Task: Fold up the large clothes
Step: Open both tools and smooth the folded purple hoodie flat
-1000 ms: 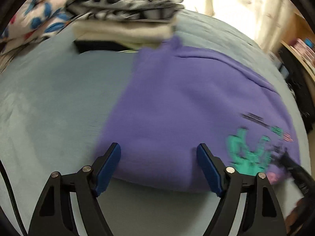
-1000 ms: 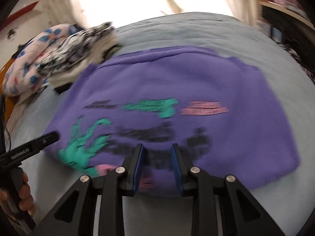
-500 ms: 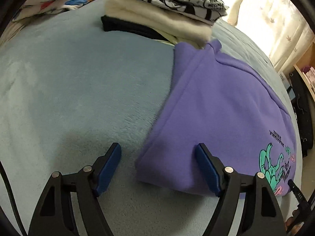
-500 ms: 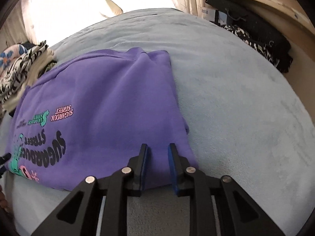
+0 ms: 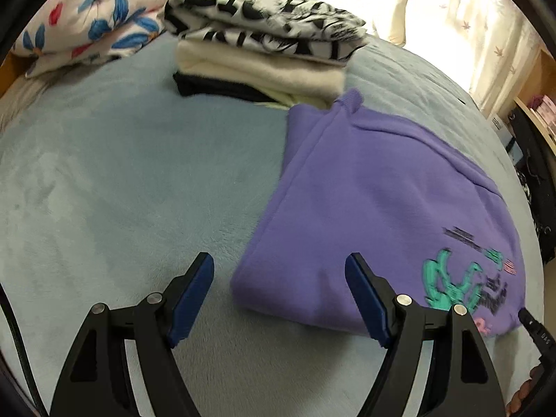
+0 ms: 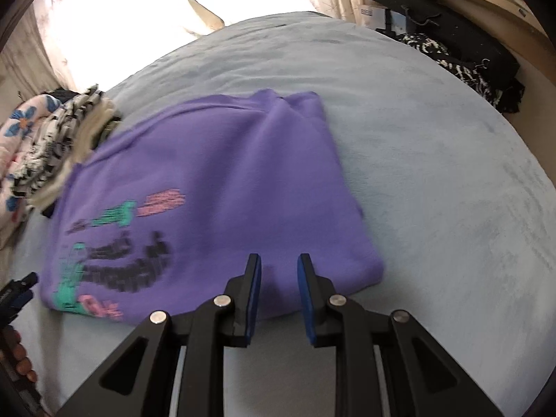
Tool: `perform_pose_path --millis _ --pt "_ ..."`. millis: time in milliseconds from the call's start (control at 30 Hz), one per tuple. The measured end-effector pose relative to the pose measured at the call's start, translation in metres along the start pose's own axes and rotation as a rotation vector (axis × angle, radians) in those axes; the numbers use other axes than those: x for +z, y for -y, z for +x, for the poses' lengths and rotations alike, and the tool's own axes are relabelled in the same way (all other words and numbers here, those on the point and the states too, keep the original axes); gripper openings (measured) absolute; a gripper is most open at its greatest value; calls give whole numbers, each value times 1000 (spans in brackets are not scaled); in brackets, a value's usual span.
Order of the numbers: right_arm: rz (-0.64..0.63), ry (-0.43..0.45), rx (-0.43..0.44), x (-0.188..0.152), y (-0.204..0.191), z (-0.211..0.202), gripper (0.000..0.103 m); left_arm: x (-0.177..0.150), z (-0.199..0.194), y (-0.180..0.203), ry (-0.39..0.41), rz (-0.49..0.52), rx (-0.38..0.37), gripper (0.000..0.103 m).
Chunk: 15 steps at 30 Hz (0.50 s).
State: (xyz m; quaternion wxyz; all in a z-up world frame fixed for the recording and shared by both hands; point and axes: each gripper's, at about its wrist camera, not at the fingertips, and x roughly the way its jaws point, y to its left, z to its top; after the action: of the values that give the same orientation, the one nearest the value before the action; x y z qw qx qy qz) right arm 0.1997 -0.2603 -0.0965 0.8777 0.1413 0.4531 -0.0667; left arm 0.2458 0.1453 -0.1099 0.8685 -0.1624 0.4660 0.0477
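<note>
Left wrist: grey-blue bed [image 5: 121, 180], folded stack [image 5: 264, 59] at rear. Purple sweatshirt [image 5: 375, 208], folded, lies fwd-right of the left gripper [image 5: 279, 299]; jaws wide apart, empty, near corner of the cloth between them.

Right wrist: same sweatshirt [image 6: 215, 187] lies fwd-left of the right gripper [image 6: 279, 295]; jaws a narrow gap apart, having just closed further, nothing pinched. Long axis runs away from both; each gripper nearest its own front corner.
</note>
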Motion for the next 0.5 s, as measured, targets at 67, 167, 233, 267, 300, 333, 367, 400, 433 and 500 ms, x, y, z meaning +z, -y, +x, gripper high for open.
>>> perform_pose_path --millis 67,167,233,267,300,333,367,400,433,500 --pt "-7 27 35 -2 -12 -17 21 -2 -16 7 7 14 -21 77" --pt "-16 73 76 -5 -28 -42 29 -10 -47 17 28 37 -48 77" --pt "-32 120 90 -9 -39 -60 33 -18 -67 24 48 57 -53 77" --pt "-41 137 92 -11 -44 -66 33 -22 -76 26 57 65 -62 77" --pt "-47 153 94 -14 -48 -72 33 -25 -80 27 61 70 -72 78" --pt "-53 174 103 -18 -53 -80 33 -29 -85 28 60 75 -83 78" --pt "-57 185 110 -21 -57 -84 33 -35 -89 29 55 76 -98 78" --pt "-61 195 115 -25 -61 -87 33 -38 -90 28 51 73 -112 78" --pt "-67 216 122 -31 -66 -91 33 -44 -92 27 45 67 -134 78" --pt "-83 247 128 -42 -75 -95 33 -55 -93 25 34 53 -178 78"
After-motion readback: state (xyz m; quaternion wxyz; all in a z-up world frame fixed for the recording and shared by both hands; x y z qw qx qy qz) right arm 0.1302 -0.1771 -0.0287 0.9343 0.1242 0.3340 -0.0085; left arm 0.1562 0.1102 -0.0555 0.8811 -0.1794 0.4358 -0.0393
